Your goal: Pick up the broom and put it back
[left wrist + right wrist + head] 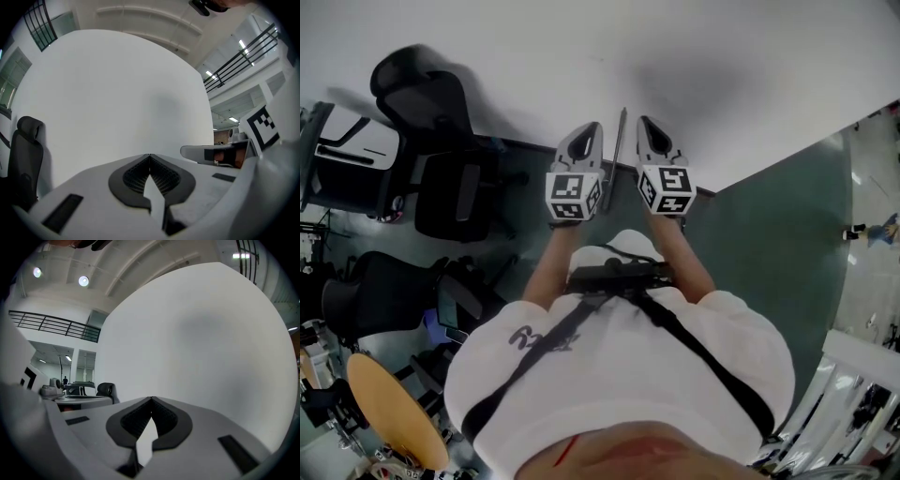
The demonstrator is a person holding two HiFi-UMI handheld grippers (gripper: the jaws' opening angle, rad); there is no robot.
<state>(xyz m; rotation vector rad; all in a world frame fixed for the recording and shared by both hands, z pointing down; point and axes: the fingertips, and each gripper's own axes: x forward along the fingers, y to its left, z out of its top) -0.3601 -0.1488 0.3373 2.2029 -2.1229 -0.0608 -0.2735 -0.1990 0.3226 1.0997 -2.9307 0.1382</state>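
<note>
**A:** Where is the broom [619,145]?

**B:** Only its handle shows, a slim grey pole standing nearly upright against the white wall [741,66]. In the head view it sits in the gap between the two grippers. Its lower end passes out of sight behind them, so the head of the broom can't be seen.

**A:** Does either gripper have hold of it?

**B:** No. The left gripper [149,155] has its jaws closed tip to tip with nothing between them, and the right gripper [151,399] is the same (past the pads each gripper view shows only bare wall). The pole runs just beside both. I can't tell whether it brushes the left one's side.

**A:** How are the grippers held?

**B:** Side by side and level, pointing at the wall, with their marker cubes [574,195] turned up toward the head camera. Below them are the person's forearms, a white shirt [619,375] and a black strap [712,361] crossing it.

**A:** And further out?

**B:** A dark green floor [778,234] meets the foot of the wall. Black office chairs [441,141] stand on it to the left, near the wall, and a round wooden tabletop [394,412] shows at the view's lower left.
</note>
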